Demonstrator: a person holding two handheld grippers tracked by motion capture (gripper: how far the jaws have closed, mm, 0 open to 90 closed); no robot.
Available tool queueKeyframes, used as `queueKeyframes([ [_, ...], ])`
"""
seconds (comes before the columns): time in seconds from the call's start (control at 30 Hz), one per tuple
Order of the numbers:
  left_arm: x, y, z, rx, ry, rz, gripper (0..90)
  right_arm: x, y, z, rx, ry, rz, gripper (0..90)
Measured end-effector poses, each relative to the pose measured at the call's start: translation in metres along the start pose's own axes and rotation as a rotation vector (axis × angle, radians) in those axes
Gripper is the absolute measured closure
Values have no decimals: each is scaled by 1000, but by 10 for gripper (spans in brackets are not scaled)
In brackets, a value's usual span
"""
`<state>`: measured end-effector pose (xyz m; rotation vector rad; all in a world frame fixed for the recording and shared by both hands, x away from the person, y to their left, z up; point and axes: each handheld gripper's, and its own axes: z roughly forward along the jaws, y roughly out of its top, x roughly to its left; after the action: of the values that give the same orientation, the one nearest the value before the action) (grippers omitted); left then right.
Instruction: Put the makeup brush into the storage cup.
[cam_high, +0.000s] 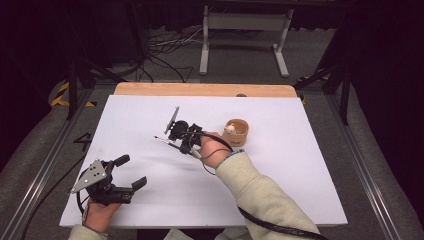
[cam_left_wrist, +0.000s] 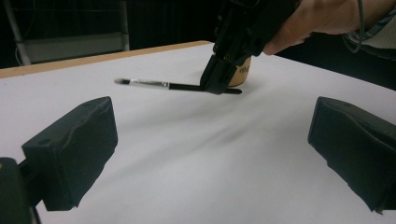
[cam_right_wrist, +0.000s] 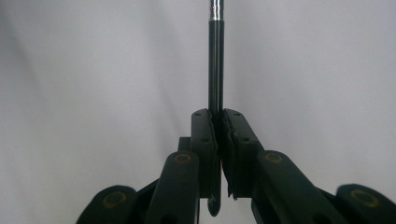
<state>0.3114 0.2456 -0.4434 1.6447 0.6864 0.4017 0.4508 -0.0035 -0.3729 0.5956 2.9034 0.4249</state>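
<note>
Brush (cam_left_wrist: 177, 86): thin black handle, silver ferrule, pale tip.

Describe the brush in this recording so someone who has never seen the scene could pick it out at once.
Start at the white table top and find the small tan wooden cup right of its middle. Just left of the cup, the right gripper is shut on the brush. It is the one long, thin thing: a black handle, silver ferrule and small pale tip.

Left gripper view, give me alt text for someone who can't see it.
The right gripper, held in a hand, clamps a thin black brush just above the white table, in front of a small tan cup. The left gripper's own black jaws stand wide apart in the foreground.
</note>
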Motion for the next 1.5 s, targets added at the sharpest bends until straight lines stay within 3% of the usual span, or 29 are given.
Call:
queueKeyframes([
  [0.33,0,0,0,3,-1,-5,22,-5,-8,-29,-123,-11,11,839],
  [0.8,0,0,0,0,3,-2,22,-1,-27,-58,-307,-16,20,839],
  [1.0,0,0,0,-4,6,0,21,-4,-43,-73,-426,-9,52,839],
  [1.1,0,0,0,-4,5,-1,21,-5,-49,-77,-458,6,62,839],
  [1.2,0,0,0,0,6,0,21,-8,-60,-83,-527,29,64,839],
  [1.3,1,0,0,2,6,2,21,-9,-71,-88,-593,21,62,839],
  [1.5,0,0,1,2,5,-2,21,-14,-88,-91,-662,16,93,840],
])
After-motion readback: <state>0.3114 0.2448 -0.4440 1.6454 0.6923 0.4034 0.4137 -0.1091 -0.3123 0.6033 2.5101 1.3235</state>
